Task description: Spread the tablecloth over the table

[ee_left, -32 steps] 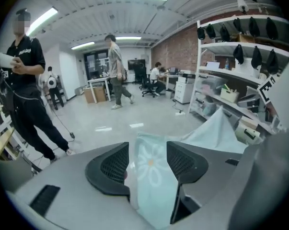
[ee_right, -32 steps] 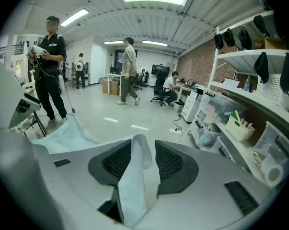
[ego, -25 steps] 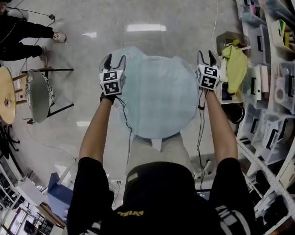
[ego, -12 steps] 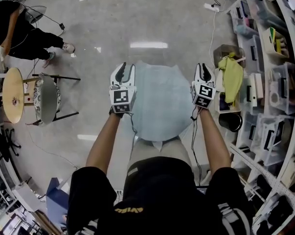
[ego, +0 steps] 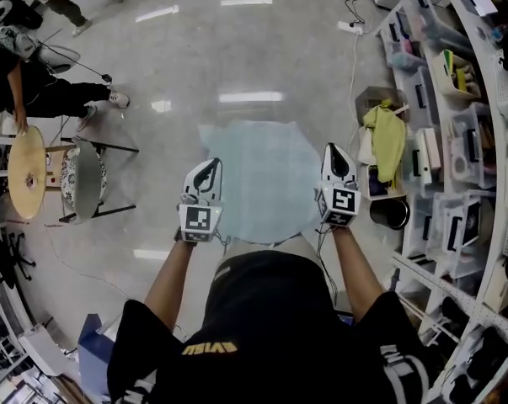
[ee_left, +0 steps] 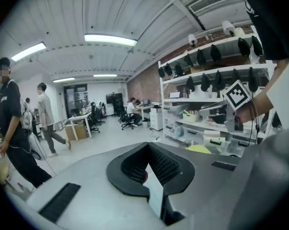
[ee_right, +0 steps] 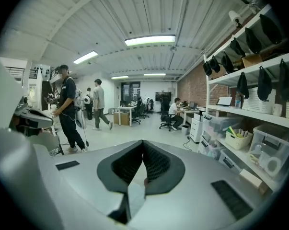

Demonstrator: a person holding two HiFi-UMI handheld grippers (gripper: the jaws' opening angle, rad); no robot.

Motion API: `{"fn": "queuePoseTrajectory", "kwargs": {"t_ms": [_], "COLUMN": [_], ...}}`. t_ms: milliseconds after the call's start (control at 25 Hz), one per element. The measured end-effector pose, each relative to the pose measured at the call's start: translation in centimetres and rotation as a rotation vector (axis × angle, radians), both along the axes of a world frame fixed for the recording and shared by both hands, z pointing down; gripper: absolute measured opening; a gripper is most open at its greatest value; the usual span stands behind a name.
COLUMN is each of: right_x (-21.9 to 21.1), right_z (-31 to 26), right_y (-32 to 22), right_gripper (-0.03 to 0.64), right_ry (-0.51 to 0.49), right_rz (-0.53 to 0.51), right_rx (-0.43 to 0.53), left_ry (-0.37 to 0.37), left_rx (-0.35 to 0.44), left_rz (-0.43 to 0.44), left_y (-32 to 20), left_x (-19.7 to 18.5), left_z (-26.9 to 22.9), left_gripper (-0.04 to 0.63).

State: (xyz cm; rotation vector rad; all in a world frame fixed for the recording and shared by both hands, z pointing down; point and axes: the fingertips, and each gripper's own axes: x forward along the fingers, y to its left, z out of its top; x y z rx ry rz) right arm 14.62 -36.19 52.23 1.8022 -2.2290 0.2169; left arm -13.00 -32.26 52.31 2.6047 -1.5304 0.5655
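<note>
Both pairs of jaws have just been closing. The left gripper and the right gripper were spread wide over the cloth's sides a second ago. Now, in each gripper view, the jaws are pressed together tip to tip with nothing I can make out pinched between them. Both grippers have also drawn back from the 9 and 3 o'clock flanks of the table towards its 7 and 5 o'clock edge, close to the person's chest.

The tablecloth lies flat and pale blue over the round top, which it hides entirely. Two corners poke out at 11 and 1 o'clock, and the cloth looks the same as in the earlier pictures. My judgement is that the spreading is done and the hands are letting go of the job, not starting a new pull.

At 3 o'clock the shelving stands near the table, with a yellow rag and a dark pot in between, so room is tight there. At 9 o'clock a chair and a small wooden table stand well apart, a seated person beyond them. The floor at 12 o'clock is open
</note>
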Motion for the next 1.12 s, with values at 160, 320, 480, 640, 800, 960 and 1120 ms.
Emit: {"fn": "queuePoseTrajectory", "kwargs": {"t_ms": [160,320,480,640,800,960,1120], "right_x": [-0.5,-0.3,-0.2,-0.4,-0.4,-0.4,-0.7], "right_z": [-2.6,-5.3,-7.2,-8.3,-8.7,-8.8,-9.0], "right_y": [2.6,4.2,4.0,3.9,4.0,4.1,4.1], "right_gripper": [0.005,0.005,0.005,0.005,0.005,0.005,0.005], "right_ry": [-0.005,-0.019,0.002,0.001,0.010,0.012,0.015], "right_rz": [0.001,0.024,0.014,0.014,0.016,0.015,0.009], "right_rx": [0.040,0.085,0.126,0.143,0.150,0.153,0.154], "left_ry": [0.060,0.077,0.153,0.152,0.204,0.162,0.132], "left_rx": [0.051,0.135,0.166,0.197,0.170,0.172,0.157], "left_rz": [-0.032,-0.056,-0.064,-0.032,-0.032,-0.063,-0.098], "left_y": [1.7,1.4,0.0,-0.1,0.5,0.9,0.6], "left_x": [0.0,0.2,0.1,0.5,0.8,0.3,-0.6], "left_z": [-3.2,-6.8,-8.9,-9.9,-9.9,-9.6,-9.4], "left_gripper": [0.018,0.018,0.017,0.018,0.018,0.018,0.018]}}
